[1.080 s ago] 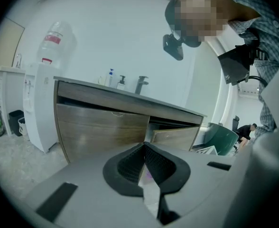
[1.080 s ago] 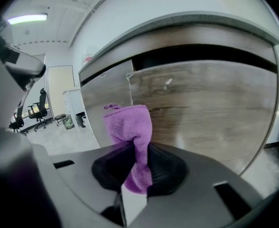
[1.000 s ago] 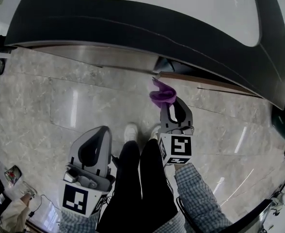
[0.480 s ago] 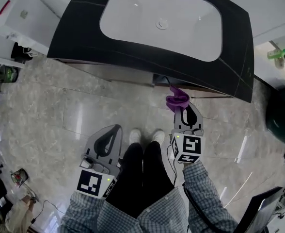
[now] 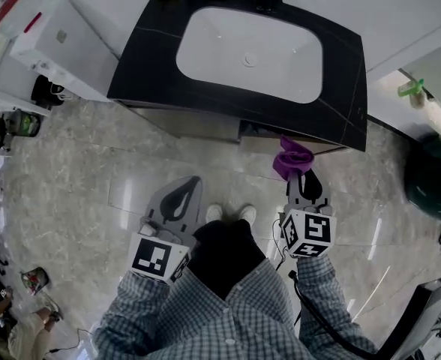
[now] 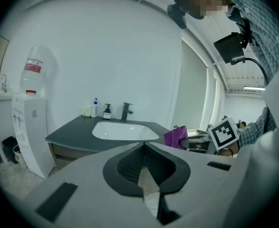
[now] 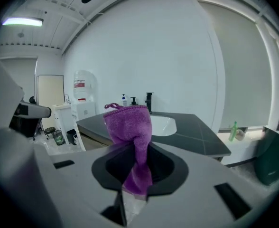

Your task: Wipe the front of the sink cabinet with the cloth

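Fingers [image 7: 75,175] of the right gripper [image 5: 298,175] clamp the purple cloth [image 5: 291,158], short of the sink cabinet front [image 5: 205,123] mid-frame; left gripper [image 5: 190,186] closed, empty. Pressing cloth to panel seemingly next.

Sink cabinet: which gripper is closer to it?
Right. The right gripper, jaws shut on the cloth, is just short of the cabinet front, near its right end. The left gripper is farther back over the floor.

**At the sink cabinet, cloth in hand**

We look down on the sink cabinet [image 5: 342,96]. Our right gripper [image 5: 301,174] pinches a purple cloth [image 5: 293,160] just before its front, toward the right end. Our left gripper [image 5: 191,181] hangs farther from it.
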`<state>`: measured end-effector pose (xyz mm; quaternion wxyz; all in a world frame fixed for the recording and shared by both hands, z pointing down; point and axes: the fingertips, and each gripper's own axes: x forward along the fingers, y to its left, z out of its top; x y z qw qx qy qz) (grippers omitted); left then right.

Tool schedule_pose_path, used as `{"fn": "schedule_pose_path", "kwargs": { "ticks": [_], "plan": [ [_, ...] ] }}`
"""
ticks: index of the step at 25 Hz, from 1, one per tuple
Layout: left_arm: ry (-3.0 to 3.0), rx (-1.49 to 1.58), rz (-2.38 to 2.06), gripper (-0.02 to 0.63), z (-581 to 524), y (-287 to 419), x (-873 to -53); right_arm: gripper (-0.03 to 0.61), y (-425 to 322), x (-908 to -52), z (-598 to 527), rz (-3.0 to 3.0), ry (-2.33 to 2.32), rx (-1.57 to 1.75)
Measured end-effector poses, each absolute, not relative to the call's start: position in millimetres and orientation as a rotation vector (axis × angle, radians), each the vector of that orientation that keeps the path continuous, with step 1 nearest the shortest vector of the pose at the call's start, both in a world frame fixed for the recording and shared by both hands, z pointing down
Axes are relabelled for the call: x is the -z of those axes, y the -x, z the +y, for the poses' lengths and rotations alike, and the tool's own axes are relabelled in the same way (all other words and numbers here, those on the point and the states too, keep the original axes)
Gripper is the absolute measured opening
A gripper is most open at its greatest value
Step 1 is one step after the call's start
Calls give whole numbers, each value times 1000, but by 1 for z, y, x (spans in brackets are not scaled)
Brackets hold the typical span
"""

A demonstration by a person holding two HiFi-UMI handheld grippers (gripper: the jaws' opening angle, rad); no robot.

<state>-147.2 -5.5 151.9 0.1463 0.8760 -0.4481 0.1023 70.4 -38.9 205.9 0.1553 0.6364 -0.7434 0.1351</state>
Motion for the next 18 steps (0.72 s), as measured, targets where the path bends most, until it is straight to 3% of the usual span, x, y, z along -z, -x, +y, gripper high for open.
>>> {"fn": "schedule_pose_path", "kwargs": {
  "ticks": [18],
  "plan": [
    [-2617, -265, -1237, 11, 19, 155, -121, 75, -72, -154, 30, -2094, -1986, -418]
  ]
}}
